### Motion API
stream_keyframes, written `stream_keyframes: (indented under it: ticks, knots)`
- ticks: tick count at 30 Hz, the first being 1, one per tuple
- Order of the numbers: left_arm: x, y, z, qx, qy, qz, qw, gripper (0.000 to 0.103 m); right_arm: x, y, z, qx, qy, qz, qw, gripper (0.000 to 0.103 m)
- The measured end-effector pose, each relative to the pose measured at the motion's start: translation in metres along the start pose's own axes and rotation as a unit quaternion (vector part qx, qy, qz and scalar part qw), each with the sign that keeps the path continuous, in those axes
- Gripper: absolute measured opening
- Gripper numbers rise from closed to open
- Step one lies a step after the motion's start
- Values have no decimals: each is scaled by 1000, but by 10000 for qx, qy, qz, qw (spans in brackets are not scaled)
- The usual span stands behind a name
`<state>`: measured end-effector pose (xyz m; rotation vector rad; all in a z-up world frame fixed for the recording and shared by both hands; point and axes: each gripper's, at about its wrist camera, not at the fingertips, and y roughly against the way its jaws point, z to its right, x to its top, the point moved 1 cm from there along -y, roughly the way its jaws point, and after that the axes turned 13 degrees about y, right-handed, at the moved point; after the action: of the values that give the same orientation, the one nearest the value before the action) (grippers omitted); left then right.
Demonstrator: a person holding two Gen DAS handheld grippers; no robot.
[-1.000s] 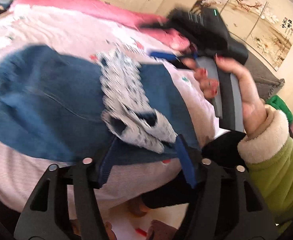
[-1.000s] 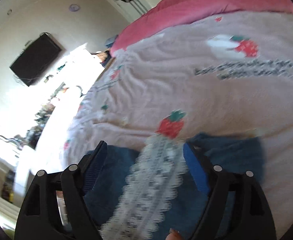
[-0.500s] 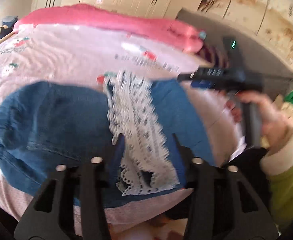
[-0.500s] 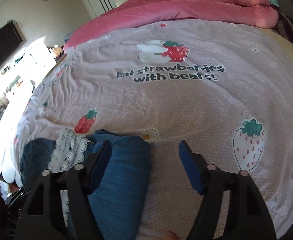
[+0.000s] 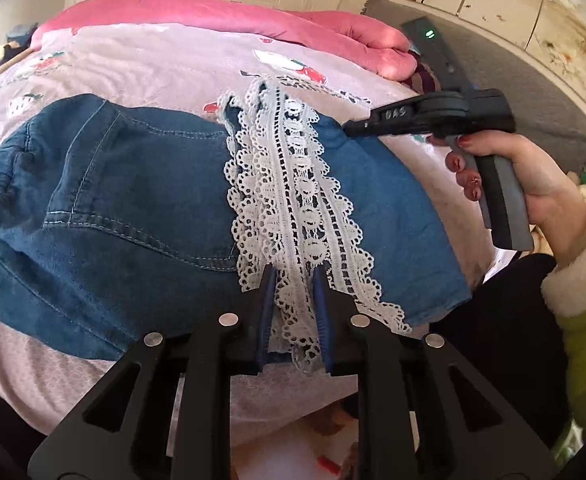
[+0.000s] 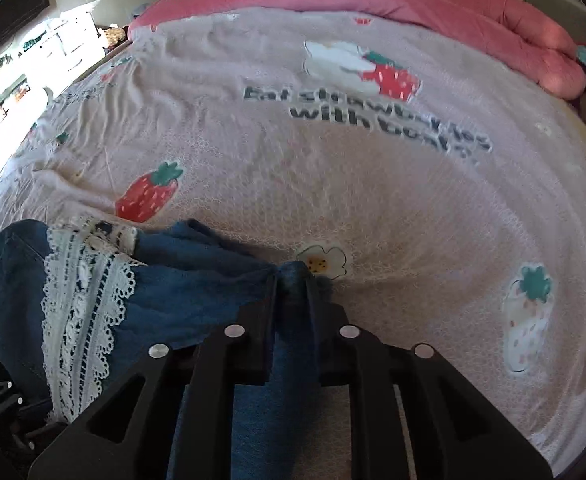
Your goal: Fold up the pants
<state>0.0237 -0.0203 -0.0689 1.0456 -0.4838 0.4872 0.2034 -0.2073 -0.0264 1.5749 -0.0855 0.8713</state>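
Left wrist cam: denim pants [image 5: 133, 216] lie folded on the pink strawberry bedsheet [image 5: 165, 64] near the bed's front edge, w/ a white lace trim [image 5: 293, 208] running across the middle. Left gripper [image 5: 293, 280] is nearly closed, pinching the lace trim at the near hem. Right gripper [image 5: 357, 128], held in a hand [image 5: 533, 176], touches the pants' far corner. Right wrist cam: right gripper [image 6: 291, 276] is pressed together on a bunched denim fold of the pants [image 6: 197, 288], sheet [image 6: 373, 184] stretching beyond, pink duvet [image 6: 413, 4] at the back.

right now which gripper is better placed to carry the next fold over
Right. The right gripper pinches the pants at their far corner, free to swing; the left gripper clamps the lace trim mid-edge, suited to anchoring.
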Motion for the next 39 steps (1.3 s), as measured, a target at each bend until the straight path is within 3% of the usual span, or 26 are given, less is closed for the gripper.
stream_keyframes:
  ticks: [4, 5, 11, 20, 21, 23, 25, 27, 31, 39]
  knots:
    - [0, 2, -1, -42, -2, 51, 10000, 13, 8, 42, -21, 221, 357, 888, 9952, 52]
    - [0, 3, 0, -24, -40, 74, 10000, 13, 10, 43, -29, 340, 495, 949, 9937, 52]
    - [1, 7, 6, 63, -201, 171, 9996, 15, 18, 16, -65, 1290, 590, 630, 9879, 52]
    - [-3, 7, 8, 62, -268, 160, 9995, 20, 33, 5, -96, 966, 921, 631, 9890, 60]
    - [-3, 9, 9, 61, -277, 156, 9995, 21, 34, 1, -96, 973, 908, 540, 9896, 49]
    - [-5, 9, 9, 66, -300, 154, 9994, 21, 35, -12, -95, 1018, 756, 247, 9916, 17]
    - [-5, 9, 9, 56, -301, 149, 9994, 22, 34, -15, -92, 1135, 571, 187, 9917, 11]
    - [-6, 9, 9, 47, -288, 149, 9995, 22, 36, -7, -95, 1120, 661, 381, 9908, 7]
    - [-7, 9, 8, 37, -251, 145, 9996, 22, 47, 7, -100, 1407, 627, 802, 9848, 7]
    - [-10, 5, 12, 112, -290, 153, 9994, 22, 46, -41, -119, 659, 1049, 132, 9922, 7]
